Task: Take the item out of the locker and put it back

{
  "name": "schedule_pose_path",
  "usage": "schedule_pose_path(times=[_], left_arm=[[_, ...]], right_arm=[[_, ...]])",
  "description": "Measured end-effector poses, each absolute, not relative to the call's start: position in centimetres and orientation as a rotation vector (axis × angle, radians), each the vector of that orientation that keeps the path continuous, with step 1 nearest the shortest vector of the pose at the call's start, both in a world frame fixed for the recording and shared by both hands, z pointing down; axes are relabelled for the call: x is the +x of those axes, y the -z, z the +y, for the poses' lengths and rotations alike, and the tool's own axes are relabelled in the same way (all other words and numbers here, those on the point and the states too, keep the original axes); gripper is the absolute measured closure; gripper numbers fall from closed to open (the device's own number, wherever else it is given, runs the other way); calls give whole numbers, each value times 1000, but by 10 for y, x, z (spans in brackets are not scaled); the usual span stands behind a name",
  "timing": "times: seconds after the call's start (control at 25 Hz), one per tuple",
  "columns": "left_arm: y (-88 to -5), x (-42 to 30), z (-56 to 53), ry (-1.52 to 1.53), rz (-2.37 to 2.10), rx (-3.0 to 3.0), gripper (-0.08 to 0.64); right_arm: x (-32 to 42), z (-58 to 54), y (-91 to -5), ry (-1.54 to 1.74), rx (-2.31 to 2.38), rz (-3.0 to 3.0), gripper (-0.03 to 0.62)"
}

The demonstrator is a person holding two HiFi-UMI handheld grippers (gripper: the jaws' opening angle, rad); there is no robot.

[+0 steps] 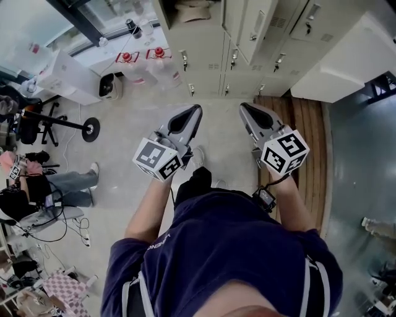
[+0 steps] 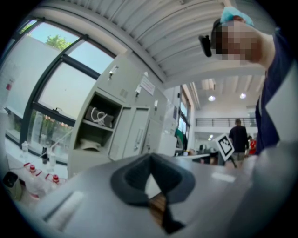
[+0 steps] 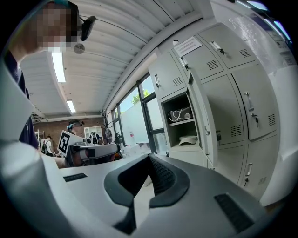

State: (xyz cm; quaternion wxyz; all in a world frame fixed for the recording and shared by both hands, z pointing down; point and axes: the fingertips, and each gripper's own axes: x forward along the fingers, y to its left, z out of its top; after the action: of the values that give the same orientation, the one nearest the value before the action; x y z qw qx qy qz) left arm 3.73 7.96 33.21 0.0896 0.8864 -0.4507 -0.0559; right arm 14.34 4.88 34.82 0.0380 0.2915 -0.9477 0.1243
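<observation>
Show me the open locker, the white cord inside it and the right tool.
open locker (image 3: 180,123): right gripper view, middle shelf.
white cord (image 3: 179,114): right gripper view, its coil.
right tool (image 1: 244,109): head view, closed tips.

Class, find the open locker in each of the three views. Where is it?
Head view: open locker at the top edge, centre.
Left gripper view: left of centre.
Right gripper view: right of centre.
Shared landmark: the window next to it.
</observation>
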Motion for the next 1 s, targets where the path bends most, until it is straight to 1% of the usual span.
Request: schedule_pose_path(times=[0.56, 1.0], left_arm=[[-341, -40, -41, 140, -1235, 2663, 557], [-354, -76, -102, 133, -1178, 2669, 557]], right_arm=[[57, -67, -358, -417, 979, -2870, 588], [18, -133, -370, -462, 1069, -2845, 588]])
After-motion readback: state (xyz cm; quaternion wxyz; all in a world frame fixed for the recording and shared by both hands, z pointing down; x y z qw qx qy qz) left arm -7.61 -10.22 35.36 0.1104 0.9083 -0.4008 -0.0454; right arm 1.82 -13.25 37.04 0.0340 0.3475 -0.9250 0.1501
